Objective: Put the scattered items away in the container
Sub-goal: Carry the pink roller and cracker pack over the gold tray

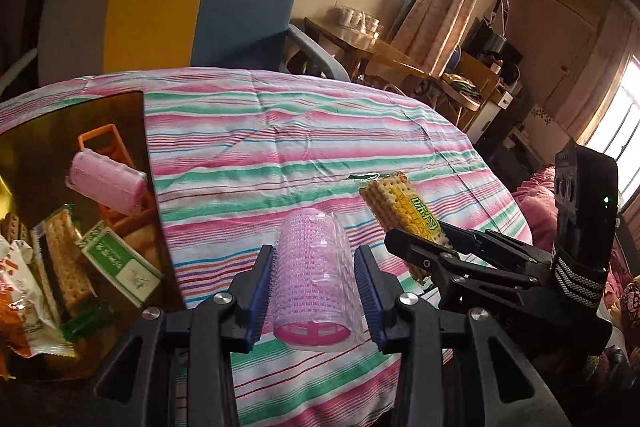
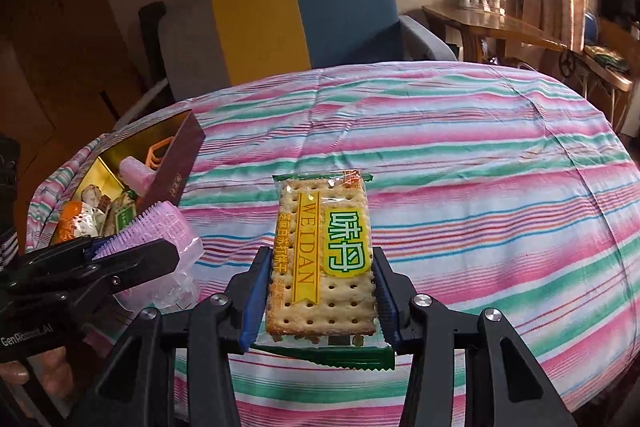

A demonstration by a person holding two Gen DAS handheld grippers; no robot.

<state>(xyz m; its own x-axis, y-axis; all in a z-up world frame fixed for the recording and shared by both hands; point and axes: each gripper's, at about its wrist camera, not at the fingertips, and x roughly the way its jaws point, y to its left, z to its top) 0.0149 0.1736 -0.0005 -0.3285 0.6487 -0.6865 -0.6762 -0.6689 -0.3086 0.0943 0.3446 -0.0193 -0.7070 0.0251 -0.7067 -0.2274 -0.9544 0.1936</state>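
Observation:
My left gripper [image 1: 314, 281] is shut on a pink hair roller in clear wrap [image 1: 314, 279] and holds it above the striped tablecloth. My right gripper [image 2: 320, 291] is shut on a cracker packet with a green and yellow label [image 2: 324, 255], also held above the cloth. The open box with a gold lining [image 1: 60, 131] stands at the left, right beside my left gripper. It holds another pink roller [image 1: 106, 183], an orange plastic piece [image 1: 108, 143], cracker packets and a green-white packet. The box [image 2: 176, 167], the roller [image 2: 160, 231] and the left gripper [image 2: 120, 255] show at left in the right wrist view; the right gripper [image 1: 432, 247] and packet [image 1: 400, 207] show at right in the left wrist view.
The round table carries a pink, green and white striped cloth [image 1: 300, 131]. A blue and yellow chair [image 1: 200, 3] stands behind the table. A wooden side table with jars [image 1: 360, 27] is at the back right. A pink bundle [image 1: 536, 203] lies beyond the table's right edge.

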